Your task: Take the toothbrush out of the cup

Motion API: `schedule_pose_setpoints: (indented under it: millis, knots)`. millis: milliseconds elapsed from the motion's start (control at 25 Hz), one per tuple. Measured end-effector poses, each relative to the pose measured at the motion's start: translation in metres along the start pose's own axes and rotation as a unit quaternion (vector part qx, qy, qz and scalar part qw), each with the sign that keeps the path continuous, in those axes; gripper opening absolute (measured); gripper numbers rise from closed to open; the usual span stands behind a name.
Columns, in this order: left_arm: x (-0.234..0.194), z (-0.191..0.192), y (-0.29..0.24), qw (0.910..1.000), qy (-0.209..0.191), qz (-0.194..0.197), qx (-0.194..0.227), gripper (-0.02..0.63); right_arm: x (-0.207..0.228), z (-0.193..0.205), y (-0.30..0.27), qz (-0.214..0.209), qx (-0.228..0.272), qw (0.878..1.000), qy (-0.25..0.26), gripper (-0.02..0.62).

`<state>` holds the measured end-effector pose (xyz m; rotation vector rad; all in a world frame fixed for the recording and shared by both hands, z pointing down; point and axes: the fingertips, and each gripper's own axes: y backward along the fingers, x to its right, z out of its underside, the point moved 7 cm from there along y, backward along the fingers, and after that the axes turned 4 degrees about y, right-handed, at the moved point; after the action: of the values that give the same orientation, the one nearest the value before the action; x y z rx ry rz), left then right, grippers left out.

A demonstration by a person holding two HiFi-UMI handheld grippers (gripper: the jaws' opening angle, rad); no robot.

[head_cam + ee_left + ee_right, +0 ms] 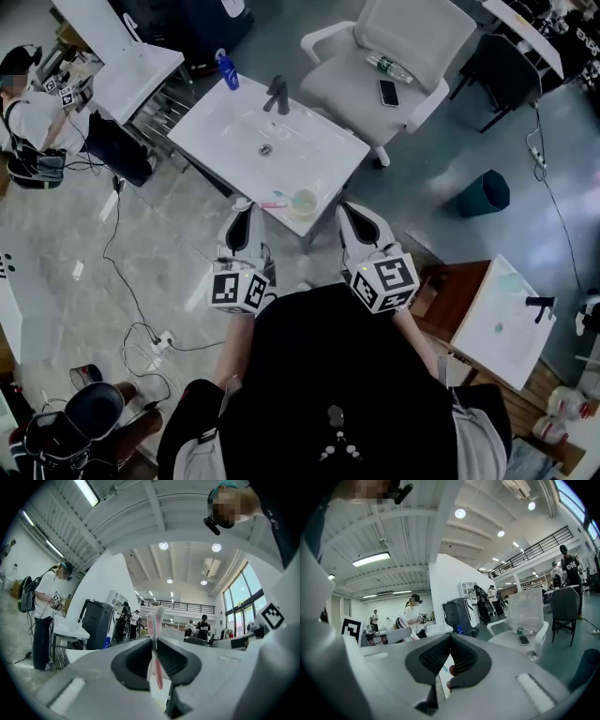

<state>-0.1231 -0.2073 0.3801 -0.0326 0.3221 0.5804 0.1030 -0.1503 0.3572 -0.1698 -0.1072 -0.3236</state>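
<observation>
The toothbrush [158, 670] is a slim plastic stick, pink and white, with a rounded head at the top. It stands upright, clamped between the dark ribbed jaws of the left gripper [154, 641], clear of the cup [303, 201]. The cup is small, round and pale, seemingly translucent, and it stands at the near corner of the counter [319, 150], ahead of the two grippers. In the head view a thin pink thing shows just left of the cup; we cannot tell what it is.

The right gripper [451, 639] hangs beside the left with its jaws together at the tips and nothing between them.

The counter is a smooth white slab with a shallow moulded basin. A dark faucet [277, 95] and a blue bottle [227, 70] stand at its far edge.
</observation>
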Motion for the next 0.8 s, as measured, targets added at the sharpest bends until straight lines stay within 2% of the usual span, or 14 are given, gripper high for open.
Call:
schedule_pose_setpoints:
  millis: [360,800]
  knots:
    - [0.000,-0.022,-0.003,0.9996,-0.024,0.009,0.009,0.037,-0.003,-0.031,-0.008,-0.004,0.037,0.999,0.014,0.002]
    - [0.015,-0.035,-0.005,0.9988,-0.036,0.028,0.019,0.038,-0.011,-0.041,-0.006,-0.020,0.055,0.998,0.020,0.002]
